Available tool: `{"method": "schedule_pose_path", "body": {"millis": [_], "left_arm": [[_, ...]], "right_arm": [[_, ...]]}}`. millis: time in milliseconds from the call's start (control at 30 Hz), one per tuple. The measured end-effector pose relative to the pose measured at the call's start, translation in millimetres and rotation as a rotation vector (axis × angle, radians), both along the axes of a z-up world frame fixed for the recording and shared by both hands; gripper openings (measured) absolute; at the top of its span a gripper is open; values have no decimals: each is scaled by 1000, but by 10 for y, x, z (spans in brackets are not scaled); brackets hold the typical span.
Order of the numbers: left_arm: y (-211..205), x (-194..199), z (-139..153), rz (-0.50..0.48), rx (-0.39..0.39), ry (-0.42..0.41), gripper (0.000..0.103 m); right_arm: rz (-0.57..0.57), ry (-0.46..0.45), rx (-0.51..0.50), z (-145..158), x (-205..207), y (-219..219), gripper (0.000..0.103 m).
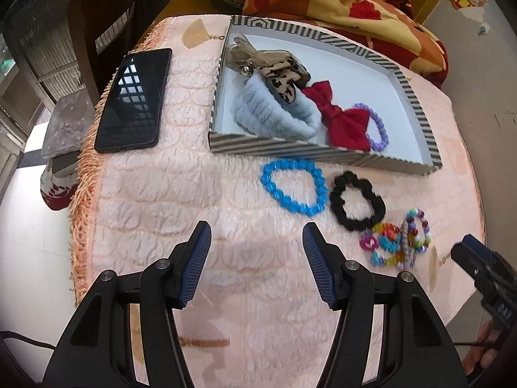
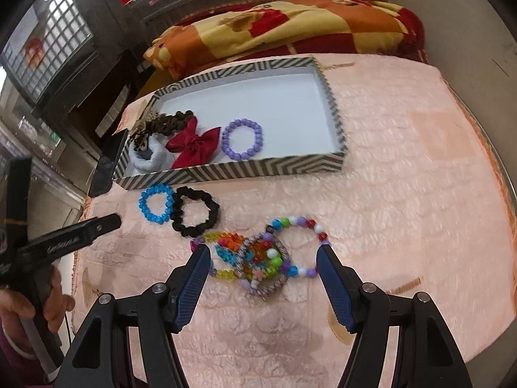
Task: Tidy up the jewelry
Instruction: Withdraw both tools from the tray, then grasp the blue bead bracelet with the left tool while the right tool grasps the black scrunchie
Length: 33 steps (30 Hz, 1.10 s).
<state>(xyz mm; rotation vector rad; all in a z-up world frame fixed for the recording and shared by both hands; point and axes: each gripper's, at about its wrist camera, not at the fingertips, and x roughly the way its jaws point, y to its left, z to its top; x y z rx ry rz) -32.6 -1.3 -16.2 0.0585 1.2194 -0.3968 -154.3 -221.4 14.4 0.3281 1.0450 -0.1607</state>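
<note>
Between the spread fingers of the right gripper (image 2: 261,258), lying on the pink cloth (image 2: 404,194): tangled bead bracelets (image 2: 258,258). Hovering short of the blue bracelet (image 1: 294,186), also gaping wide: left gripper (image 1: 257,236).

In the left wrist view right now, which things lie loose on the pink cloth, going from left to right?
Black phone → blue bead bracelet → black scrunchie → pile of colourful bead bracelets.
</note>
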Motion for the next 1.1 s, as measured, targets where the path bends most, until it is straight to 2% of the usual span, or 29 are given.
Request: {"method": "schedule_pose_path", "body": {"millis": [133, 333, 700, 800, 933, 967, 1033, 1067, 1100], "left_arm": [[-13, 156, -79, 45, 0, 17, 59], [-151, 296, -202, 52, 16, 21, 59], [-266, 434, -423, 86, 110, 25, 59], [-287, 454, -441, 95, 126, 8, 59], [-367, 450, -465, 82, 152, -11, 58], [-392, 446, -475, 76, 155, -19, 54], [-406, 427, -464, 68, 157, -42, 37], [-411, 422, -454, 60, 140, -42, 21], [-416, 424, -445, 55, 133, -37, 13]], "right_arm": [[42, 12, -6, -51, 166, 63, 66], [131, 34, -14, -211, 465, 190, 66], [289, 67, -41, -501, 950, 361, 65], [325, 81, -50, -582, 1046, 398, 56], [364, 98, -75, -684, 1115, 437, 36], [371, 92, -93, -692, 1122, 452, 31], [386, 87, -128, -689, 1128, 472, 24], [388, 85, -126, -683, 1132, 462, 16], [385, 83, -122, -678, 1119, 458, 13]]}}
